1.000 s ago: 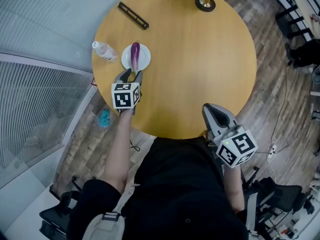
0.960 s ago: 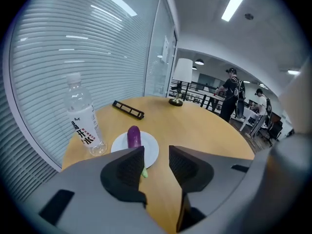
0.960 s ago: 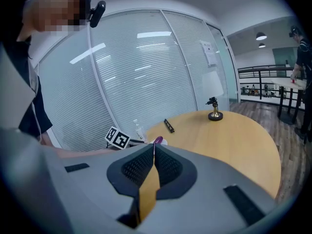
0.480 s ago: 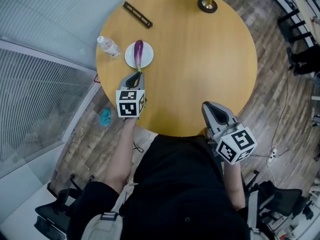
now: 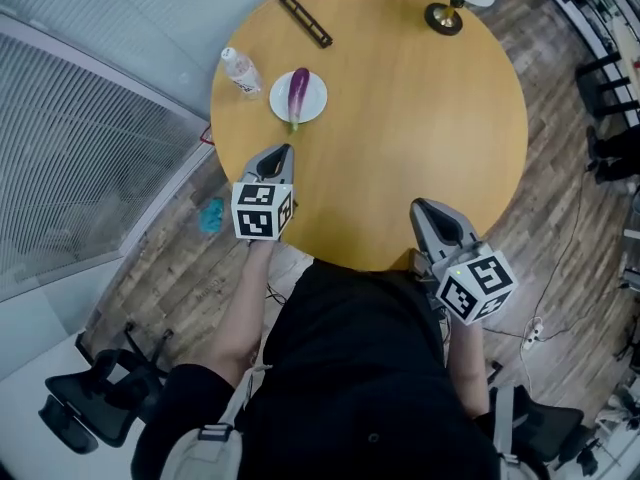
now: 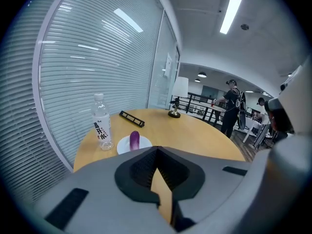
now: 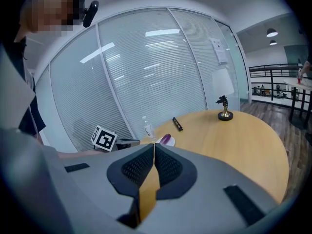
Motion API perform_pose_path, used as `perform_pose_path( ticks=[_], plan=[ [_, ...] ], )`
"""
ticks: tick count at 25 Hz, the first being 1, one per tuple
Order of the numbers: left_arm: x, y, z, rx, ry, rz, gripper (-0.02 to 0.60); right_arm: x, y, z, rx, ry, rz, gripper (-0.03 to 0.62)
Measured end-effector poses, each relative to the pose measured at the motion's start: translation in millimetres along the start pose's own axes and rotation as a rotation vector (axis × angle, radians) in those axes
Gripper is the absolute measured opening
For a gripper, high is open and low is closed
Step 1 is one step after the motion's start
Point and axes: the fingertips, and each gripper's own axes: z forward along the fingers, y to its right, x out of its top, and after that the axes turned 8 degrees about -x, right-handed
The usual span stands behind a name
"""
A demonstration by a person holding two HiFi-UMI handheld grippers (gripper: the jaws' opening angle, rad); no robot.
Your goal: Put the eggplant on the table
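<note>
A purple eggplant [image 5: 298, 92] lies on a small white plate [image 5: 316, 104] at the far left of the round wooden table [image 5: 410, 118]. My left gripper [image 5: 282, 152] hovers short of the plate, on the near side, shut with nothing between its jaws. The left gripper view shows the eggplant [image 6: 134, 140] on the plate [image 6: 124, 146] beyond the closed left gripper [image 6: 155, 153]. My right gripper [image 5: 424, 209] sits at the table's near edge, shut and empty. Over the closed right gripper [image 7: 154, 146], its own view shows the eggplant [image 7: 166, 139] far off.
A clear water bottle [image 5: 240, 71] stands just left of the plate. A black bar [image 5: 305, 18] lies at the far edge, and a lamp with a brass base [image 5: 443, 17] stands at the far right. People stand beyond the table [image 6: 233, 112]. Glass walls with blinds run along the left.
My left gripper's jaws have closed on nothing and it has drawn back from the plate toward me. The eggplant stays on the plate. The right gripper has kept still.
</note>
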Motion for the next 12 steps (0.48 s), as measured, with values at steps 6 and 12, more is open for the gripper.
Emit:
perform_pose_path(
  ticks=[6, 12],
  plan=[
    [1, 23, -31, 0.033, 0.027, -0.016, 0.012, 9, 15, -9, 0.062, 0.017, -0.017, 0.018],
    [-5, 81, -48, 0.064, 0.045, -0.048, 0.012, 15, 49, -37, 0.126, 0.033, -0.038, 0.018]
  ],
)
